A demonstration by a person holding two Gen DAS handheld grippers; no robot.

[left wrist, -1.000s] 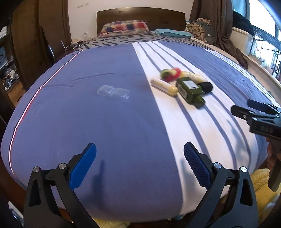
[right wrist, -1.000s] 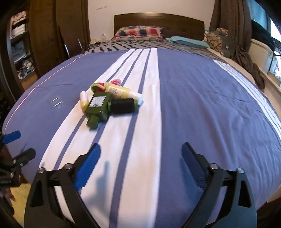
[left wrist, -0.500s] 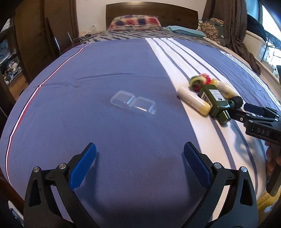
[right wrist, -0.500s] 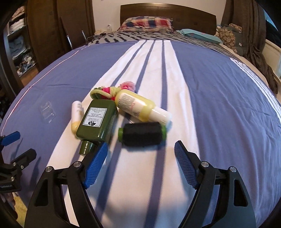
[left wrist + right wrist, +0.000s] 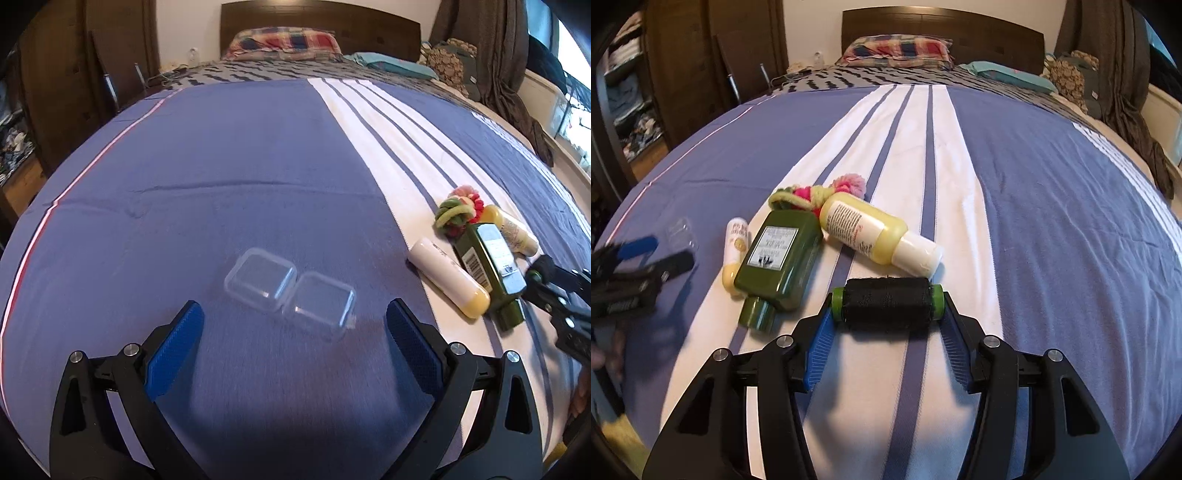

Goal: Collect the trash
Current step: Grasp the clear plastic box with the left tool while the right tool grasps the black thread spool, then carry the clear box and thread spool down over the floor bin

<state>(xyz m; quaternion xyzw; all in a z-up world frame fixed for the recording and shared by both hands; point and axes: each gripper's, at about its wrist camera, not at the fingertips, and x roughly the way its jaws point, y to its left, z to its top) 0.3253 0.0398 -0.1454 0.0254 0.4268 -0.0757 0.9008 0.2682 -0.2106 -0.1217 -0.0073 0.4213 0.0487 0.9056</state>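
Note:
A clear hinged plastic container (image 5: 290, 291) lies open on the blue bedspread, just ahead of my open left gripper (image 5: 293, 319); it also shows faintly in the right wrist view (image 5: 681, 234). My right gripper (image 5: 888, 308) has its fingertips against both green ends of a black thread spool (image 5: 887, 302) lying on the white stripe. Beside the spool lie a dark green bottle (image 5: 779, 258), a yellow lotion bottle (image 5: 875, 234), a small white-and-yellow tube (image 5: 735, 251) and a pink-green yarn bundle (image 5: 816, 192).
The bed (image 5: 221, 166) fills both views, with pillows (image 5: 284, 40) and a wooden headboard at the far end. A dark wardrobe (image 5: 55, 74) stands to the left. Curtains and clothes (image 5: 506, 66) hang at the right.
Both grippers moved forward over the bed. The left closed in on the clear container. The right narrowed from wide open onto the ends of the black spool.

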